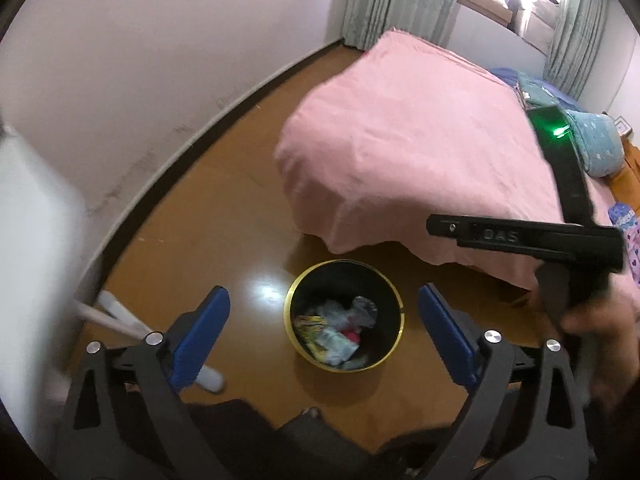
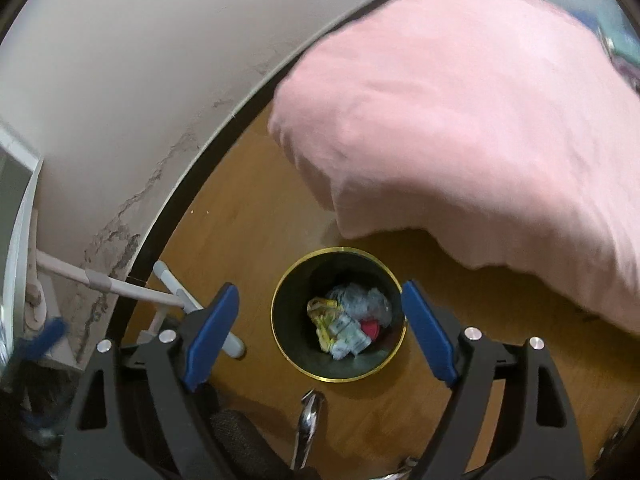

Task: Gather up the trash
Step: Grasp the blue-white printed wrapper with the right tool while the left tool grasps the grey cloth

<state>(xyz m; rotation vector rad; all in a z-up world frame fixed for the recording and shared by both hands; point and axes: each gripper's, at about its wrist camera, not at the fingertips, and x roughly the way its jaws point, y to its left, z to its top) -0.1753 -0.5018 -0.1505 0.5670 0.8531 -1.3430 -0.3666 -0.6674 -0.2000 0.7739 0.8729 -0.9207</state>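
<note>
Round black bin with gold rim (image 1: 289, 300) standing on bare brown wooden floor (image 1: 224, 216), crumpled wrappers (image 2: 352, 320) inside. Open floor lies between dark baseboard (image 1: 168, 168) and overhanging pink bedspread (image 1: 400, 140). White pole stand (image 2: 176, 292) lies left of bin. Left gripper (image 1: 324, 332) and right gripper (image 2: 320, 332), jaws spread wide and empty, hover above the bin.

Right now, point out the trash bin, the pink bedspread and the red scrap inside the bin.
trash bin (image 2: 280, 336): right wrist view, gold rim.
pink bedspread (image 1: 408, 136): left wrist view, top surface.
red scrap (image 2: 371, 327): right wrist view, its middle.
</note>
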